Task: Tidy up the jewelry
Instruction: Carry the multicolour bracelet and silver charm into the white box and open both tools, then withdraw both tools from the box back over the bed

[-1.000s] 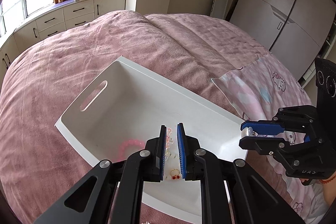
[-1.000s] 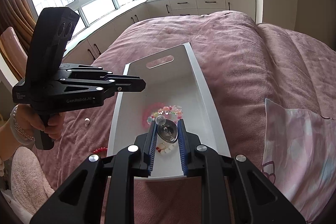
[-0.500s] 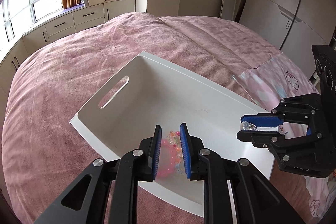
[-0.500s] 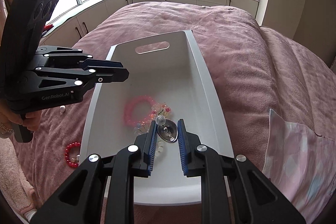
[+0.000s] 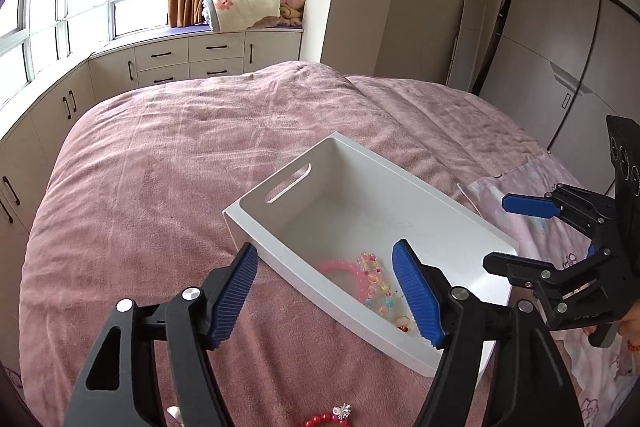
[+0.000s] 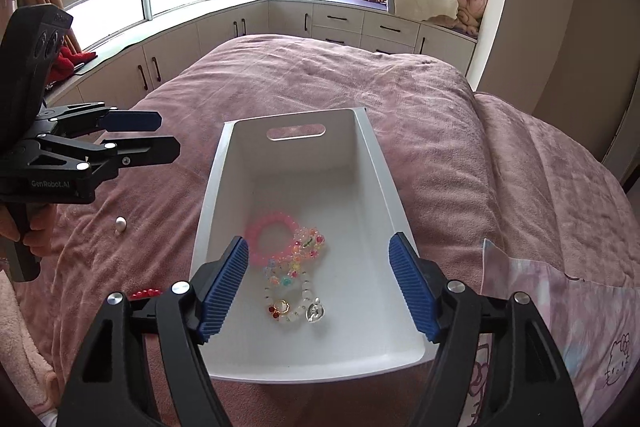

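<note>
A white bin (image 6: 382,163) (image 5: 256,227) lies on the pink bed. Inside it are a pink bead bracelet (image 6: 272,237) (image 5: 352,273), a multicoloured bead bracelet (image 6: 296,259) (image 5: 376,279), a white bead bracelet with a red charm (image 6: 282,309) and a silver pendant (image 6: 315,311). My right gripper (image 6: 322,291) is open and empty above the bin's near end. My left gripper (image 5: 328,295) is open and empty over the bin's left edge. A red bead bracelet (image 5: 326,419) (image 6: 145,293) and a pearl piece (image 6: 120,225) lie on the bed left of the bin.
A pink patterned pillowcase (image 6: 560,311) (image 5: 532,223) lies right of the bin. White window-seat drawers (image 6: 352,27) with folded blankets (image 6: 440,1) run behind the bed. Wardrobe doors (image 5: 560,67) stand at the right.
My right gripper opened and let go of the silver pendant, which now lies in the bin. My left gripper opened wide and drew back to the left of the bin.
</note>
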Available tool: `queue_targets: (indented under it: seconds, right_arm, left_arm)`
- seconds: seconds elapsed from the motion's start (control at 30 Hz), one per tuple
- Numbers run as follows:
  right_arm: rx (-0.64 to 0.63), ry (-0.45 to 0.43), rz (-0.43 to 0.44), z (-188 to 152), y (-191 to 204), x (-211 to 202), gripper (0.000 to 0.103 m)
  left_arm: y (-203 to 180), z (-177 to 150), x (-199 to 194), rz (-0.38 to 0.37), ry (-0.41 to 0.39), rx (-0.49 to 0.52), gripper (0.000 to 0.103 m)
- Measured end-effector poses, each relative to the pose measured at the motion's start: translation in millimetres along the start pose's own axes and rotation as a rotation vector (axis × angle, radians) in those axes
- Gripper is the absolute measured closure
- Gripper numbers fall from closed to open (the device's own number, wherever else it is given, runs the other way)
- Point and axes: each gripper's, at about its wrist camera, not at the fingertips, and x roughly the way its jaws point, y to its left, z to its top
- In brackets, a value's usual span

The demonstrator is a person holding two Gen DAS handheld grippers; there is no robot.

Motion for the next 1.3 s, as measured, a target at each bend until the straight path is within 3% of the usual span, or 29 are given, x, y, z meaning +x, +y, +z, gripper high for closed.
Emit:
queue_targets:
  seconds: [0.2, 0.47, 0.63, 0.87, 1.0, 1.3]
  right_arm:
    - [-0.038, -0.146, -0.001, 15, 34, -49, 0.013]
    - [-0.156, -0.191, 0.049, 10, 100, -69, 0.012]
    - [-0.245, -0.146, 0.071, -1, 142, -59, 0.021]
    - [-0.253, -0.054, 0.095, -24, 179, -30, 0.037]
    - [-0.182, -0.01, 0.094, -42, 185, -10, 0.042]
    - [-0.014, 0.106, 0.076, -72, 177, 40, 0.043]
  left_arm:
    - [31, -7, -60, 0.068, -0.083, -0.044, 0.011]
    - [65, -28, -124, 0.127, -0.133, -0.096, 0.008]
    - [82, -50, -144, 0.168, -0.132, -0.1, 0.007]
    - [107, -86, -150, 0.177, -0.097, -0.165, 0.004]
    - [120, -109, -141, 0.184, -0.056, -0.184, 0.004]
    - [136, -145, -106, 0.196, 0.033, -0.191, 0.004]
